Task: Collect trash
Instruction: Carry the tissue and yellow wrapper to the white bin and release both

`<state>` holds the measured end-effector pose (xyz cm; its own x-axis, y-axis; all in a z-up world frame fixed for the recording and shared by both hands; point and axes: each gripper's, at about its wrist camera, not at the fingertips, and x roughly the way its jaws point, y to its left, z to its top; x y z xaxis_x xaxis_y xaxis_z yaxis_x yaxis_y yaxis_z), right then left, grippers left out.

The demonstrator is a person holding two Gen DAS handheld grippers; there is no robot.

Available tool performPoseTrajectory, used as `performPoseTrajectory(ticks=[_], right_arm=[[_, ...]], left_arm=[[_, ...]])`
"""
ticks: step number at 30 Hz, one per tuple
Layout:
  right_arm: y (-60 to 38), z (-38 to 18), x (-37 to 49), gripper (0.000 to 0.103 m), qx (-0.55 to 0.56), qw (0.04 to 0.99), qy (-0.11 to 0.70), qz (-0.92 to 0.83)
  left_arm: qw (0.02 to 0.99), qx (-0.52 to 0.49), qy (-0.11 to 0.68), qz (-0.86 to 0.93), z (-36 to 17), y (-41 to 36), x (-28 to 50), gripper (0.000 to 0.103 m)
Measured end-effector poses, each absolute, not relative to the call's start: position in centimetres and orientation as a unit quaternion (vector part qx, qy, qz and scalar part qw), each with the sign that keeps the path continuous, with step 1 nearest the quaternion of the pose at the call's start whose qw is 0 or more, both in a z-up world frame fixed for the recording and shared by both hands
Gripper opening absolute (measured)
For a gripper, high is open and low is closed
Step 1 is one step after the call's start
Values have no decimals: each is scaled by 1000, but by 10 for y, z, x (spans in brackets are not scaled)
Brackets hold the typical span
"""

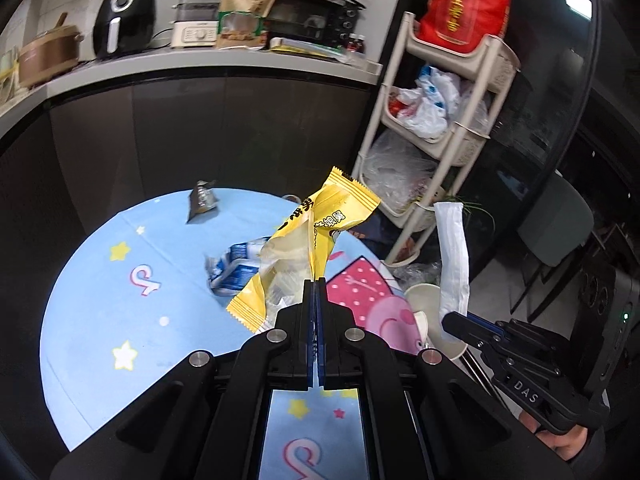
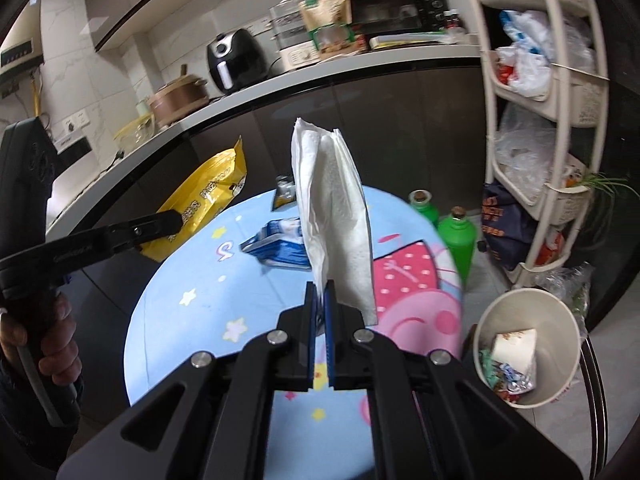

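Right wrist: bin (image 2: 560,380) holds paper roll (image 2: 514,346), wrappers (image 2: 508,378).

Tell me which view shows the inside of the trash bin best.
The right wrist view: the trash bin opens toward the camera, showing paper and wrappers inside. In the left wrist view only its rim shows, behind the white tissue.

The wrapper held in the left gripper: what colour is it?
Yellow, with dark printed characters. The wrapper shows best in the left wrist view.
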<state>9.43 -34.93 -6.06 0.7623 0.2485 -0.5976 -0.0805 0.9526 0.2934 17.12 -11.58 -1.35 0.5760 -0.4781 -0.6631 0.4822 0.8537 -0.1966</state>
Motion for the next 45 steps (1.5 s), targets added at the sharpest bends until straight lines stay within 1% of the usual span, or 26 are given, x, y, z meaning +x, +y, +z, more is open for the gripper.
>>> performPoseTrajectory(ticks=[8,19,32,45], right_arm=[[-390,-67,71,6,147,932,328,52],[-460,-94,46,6,188,924,333,-2],[-533,-154,34,6,248,899,358,-49],[-571,-213,52,6,282,872,396,-58]], left_arm=[[882,40,351,-311,-8,-171,147,1],[851,51,375,-365,-23,-247,148,1],[806,78,430,-400,-69,-343,162,1],[772,124,478,-400,-145,-412,181,1]])
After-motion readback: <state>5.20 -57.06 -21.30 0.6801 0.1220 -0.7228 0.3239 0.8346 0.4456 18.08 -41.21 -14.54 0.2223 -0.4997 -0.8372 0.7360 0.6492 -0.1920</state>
